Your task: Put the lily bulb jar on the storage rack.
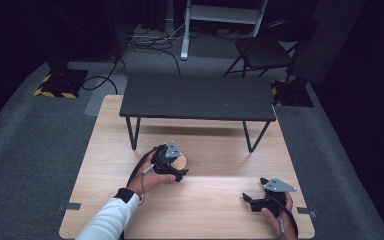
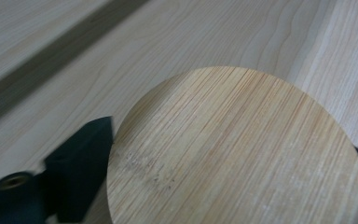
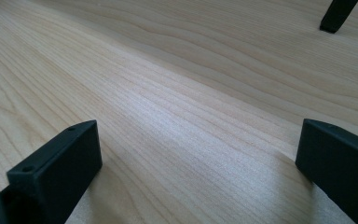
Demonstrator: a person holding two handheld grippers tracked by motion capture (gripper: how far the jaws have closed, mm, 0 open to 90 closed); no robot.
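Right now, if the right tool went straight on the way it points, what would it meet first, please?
Bare tabletop lies ahead of the open right tool. The first obstacle is probably the black bench's leg at upper right, slightly off its line, though depth is unclear.

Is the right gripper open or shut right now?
Open. In the right gripper view, the right gripper has its two black jaws wide apart, with bare light wooden tabletop between them and nothing held.

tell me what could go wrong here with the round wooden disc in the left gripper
The left gripper pinches the round bamboo disc only by its thin edges, so it could tilt or slip out if lifted quickly. The black metal-legged bench stands just beyond on the light wooden table, so a forward swing might strike its legs.
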